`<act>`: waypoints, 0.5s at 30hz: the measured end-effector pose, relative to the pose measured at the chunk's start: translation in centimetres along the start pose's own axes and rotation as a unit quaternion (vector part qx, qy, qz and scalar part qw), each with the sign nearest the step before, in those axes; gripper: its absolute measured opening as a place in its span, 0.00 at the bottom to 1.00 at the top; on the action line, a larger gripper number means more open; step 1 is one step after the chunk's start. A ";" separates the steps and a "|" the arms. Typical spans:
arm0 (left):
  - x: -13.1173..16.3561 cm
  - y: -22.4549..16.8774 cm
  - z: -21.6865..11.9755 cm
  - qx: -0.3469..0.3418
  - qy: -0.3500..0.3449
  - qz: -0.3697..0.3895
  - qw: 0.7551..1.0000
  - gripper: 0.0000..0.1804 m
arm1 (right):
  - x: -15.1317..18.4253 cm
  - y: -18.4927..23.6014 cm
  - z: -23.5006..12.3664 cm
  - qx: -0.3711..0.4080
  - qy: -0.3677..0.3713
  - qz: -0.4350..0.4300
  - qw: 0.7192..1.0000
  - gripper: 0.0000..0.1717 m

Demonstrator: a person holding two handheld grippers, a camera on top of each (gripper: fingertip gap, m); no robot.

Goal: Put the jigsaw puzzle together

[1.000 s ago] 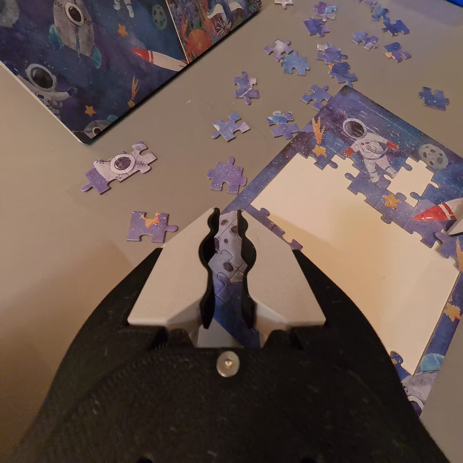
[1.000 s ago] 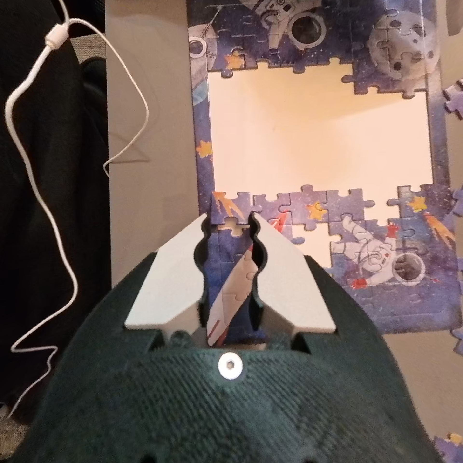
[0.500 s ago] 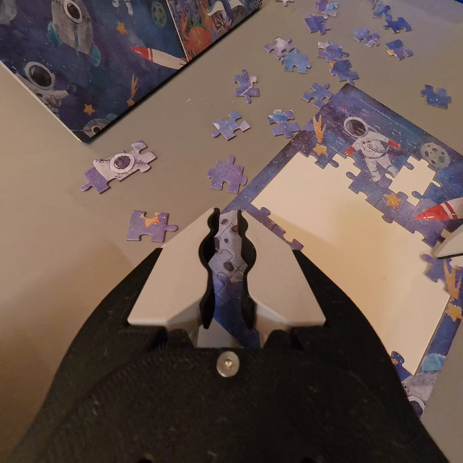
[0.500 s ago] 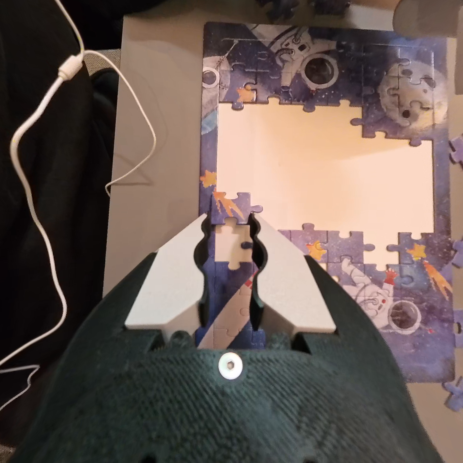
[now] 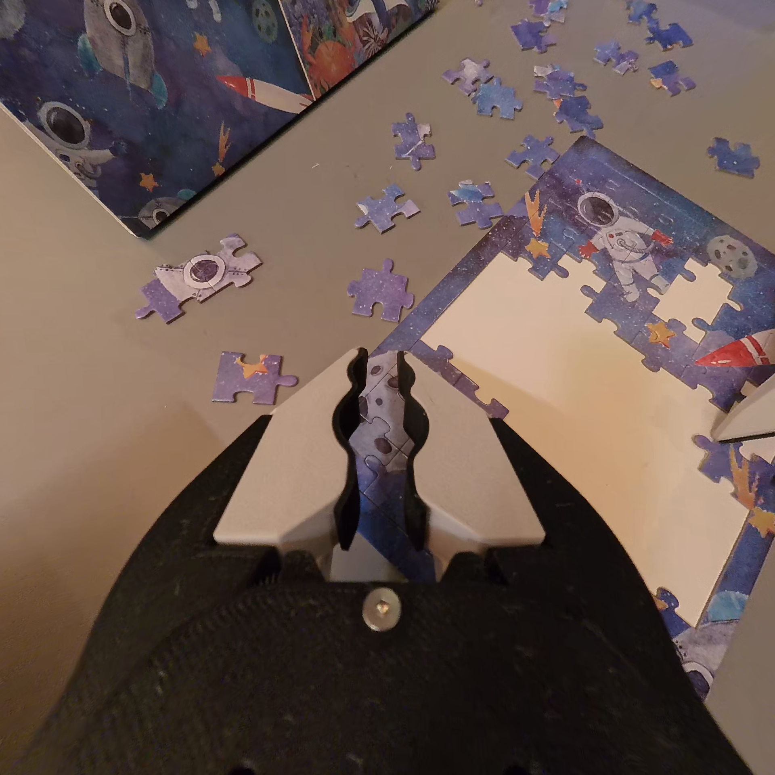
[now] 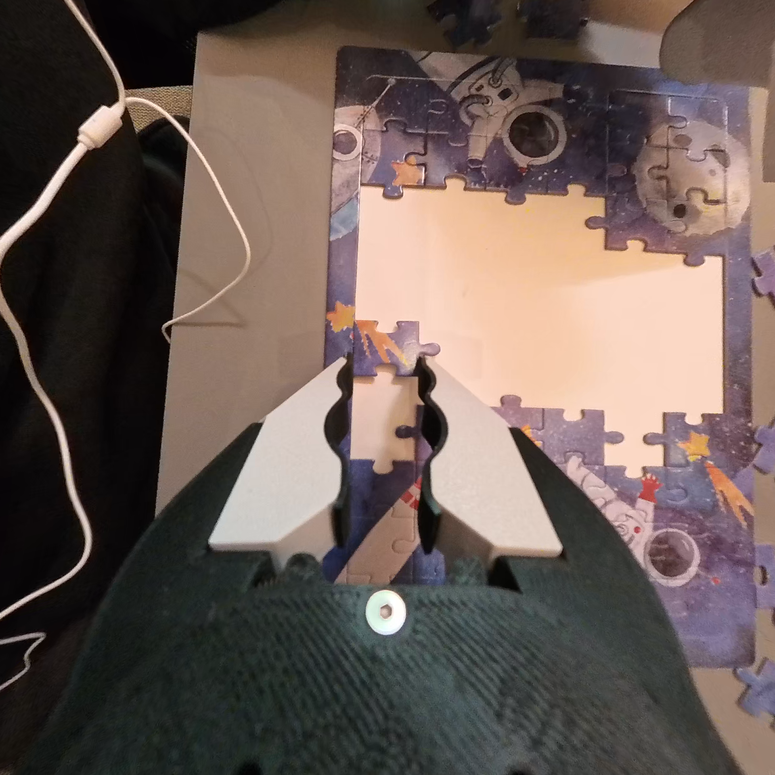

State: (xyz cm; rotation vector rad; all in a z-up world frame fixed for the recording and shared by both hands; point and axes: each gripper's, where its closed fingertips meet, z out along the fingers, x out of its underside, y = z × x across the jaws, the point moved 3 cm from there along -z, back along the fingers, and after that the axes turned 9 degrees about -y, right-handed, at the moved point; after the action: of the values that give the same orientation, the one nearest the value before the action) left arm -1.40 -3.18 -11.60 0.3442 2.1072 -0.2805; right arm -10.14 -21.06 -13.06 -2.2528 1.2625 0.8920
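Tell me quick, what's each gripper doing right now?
Left gripper: jaws narrowly open, nothing held.
Right gripper: jaws gripping the comet puzzle piece.

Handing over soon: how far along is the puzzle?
Done: both short ends of the tray are filled. In hand: the right gripper pinches a comet piece at the tray's edge; the left gripper holds nothing, over the moon corner. Left: the bare middle, with loose pieces on the table.
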 end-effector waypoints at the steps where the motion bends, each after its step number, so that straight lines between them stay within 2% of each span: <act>1: 0.0 0.0 0.0 0.000 0.000 0.000 1.000 0.07 | 0.0 0.0 0.0 0.000 0.000 -0.001 1.000 0.17; 15: 0.1 0.0 0.0 -0.001 0.002 0.002 1.000 0.07 | 0.1 -0.1 0.0 -0.001 0.002 0.001 1.000 0.17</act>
State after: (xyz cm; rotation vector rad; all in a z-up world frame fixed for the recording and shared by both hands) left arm -1.39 -3.19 -11.66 0.3478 2.1108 -0.2767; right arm -10.01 -21.13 -13.11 -2.2557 1.2658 0.8902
